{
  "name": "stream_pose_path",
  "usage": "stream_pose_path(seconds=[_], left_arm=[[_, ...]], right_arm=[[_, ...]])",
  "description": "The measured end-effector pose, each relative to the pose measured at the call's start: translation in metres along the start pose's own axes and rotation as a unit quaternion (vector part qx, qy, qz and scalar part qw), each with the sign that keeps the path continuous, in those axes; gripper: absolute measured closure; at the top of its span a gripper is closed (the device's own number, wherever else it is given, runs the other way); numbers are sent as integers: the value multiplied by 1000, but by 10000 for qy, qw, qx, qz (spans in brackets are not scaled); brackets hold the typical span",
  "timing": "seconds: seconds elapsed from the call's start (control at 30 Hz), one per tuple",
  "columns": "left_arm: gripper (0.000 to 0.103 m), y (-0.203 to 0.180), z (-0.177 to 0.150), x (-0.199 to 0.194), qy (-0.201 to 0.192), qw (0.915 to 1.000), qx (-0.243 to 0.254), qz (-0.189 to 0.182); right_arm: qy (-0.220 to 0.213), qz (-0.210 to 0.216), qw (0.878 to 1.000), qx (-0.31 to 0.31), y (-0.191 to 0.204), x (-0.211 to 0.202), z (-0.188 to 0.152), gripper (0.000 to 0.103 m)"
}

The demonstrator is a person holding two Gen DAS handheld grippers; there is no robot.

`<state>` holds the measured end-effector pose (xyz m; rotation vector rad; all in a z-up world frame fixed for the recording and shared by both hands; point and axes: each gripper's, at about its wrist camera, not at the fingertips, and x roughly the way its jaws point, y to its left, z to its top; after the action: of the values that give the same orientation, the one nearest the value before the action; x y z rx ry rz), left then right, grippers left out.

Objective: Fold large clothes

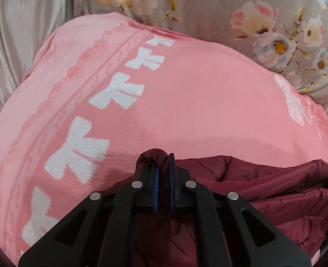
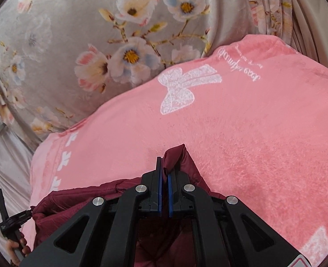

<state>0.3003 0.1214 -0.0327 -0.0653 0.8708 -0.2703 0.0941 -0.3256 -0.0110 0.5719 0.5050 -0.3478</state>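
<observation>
Nearest, the left gripper (image 1: 163,162) pinches a bunched edge of the maroon padded jacket (image 1: 264,184), and the right gripper (image 2: 164,166) is clamped on another fold of it. The jacket lies over the near edge of the pink blanket (image 1: 186,93); beyond lies floral bedding (image 2: 75,44).
</observation>
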Motion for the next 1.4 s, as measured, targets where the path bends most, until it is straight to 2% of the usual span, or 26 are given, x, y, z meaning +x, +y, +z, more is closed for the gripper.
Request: stream_pose_path(seconds=[0.13, 0.37, 0.63, 0.73, 0.83, 0.9, 0.93, 0.97, 1.07, 1.13, 1.23, 1.27, 1.33, 1.4], left_arm=[[96, 0, -4, 24, 115, 9999, 25, 85], [94, -2, -10, 50, 172, 9998, 26, 91], [92, -11, -14, 61, -137, 9993, 166, 305], [89, -6, -13, 62, -187, 9997, 18, 185], [85, 8, -12, 63, -193, 9992, -297, -188], [81, 14, -12, 59, -229, 9982, -444, -327], [77, 16, -12, 55, -270, 9980, -474, -323], [71, 17, -11, 40, -393, 9983, -417, -144], [60, 14, -6, -9, -954, 9948, -209, 286], [60, 6, 1, -45, -1209, 9915, -101, 466], [60, -23, 11, -72, -1252, 9920, 130, 82], [60, -41, 12, -75, -1173, 9926, 298, -58], [60, -74, 7, -70, -967, 9932, 574, -290], [60, -108, -2, -49, -610, 9938, 839, -412]], right_arm=[[159, -166, 9997, 49, -6, 27, -7, 100], [353, -273, 9987, 245, -20, 52, -24, 100], [523, -326, 9975, 335, -27, 66, -30, 100], [572, -271, 9969, 473, -32, 68, -30, 100], [539, -91, 9967, 607, -36, 66, -29, 97], [357, 189, 9954, 871, -46, 57, -27, 92], [255, 285, 9942, 1007, -49, 51, -25, 87], [44, 303, 9923, 1204, -55, 37, -23, 77], [-709, -35, 9875, 1404, -59, -14, -21, 73], [-957, -134, 9906, 973, -40, -44, -15, 73], [-803, -88, 9967, 32, 11, -53, -14, 78], [-605, 59, 9973, -420, 40, -48, -18, 79], [-315, 230, 9951, -905, 75, -36, -29, 82], [63, 392, 9891, -1415, 113, -15, -49, 84]])
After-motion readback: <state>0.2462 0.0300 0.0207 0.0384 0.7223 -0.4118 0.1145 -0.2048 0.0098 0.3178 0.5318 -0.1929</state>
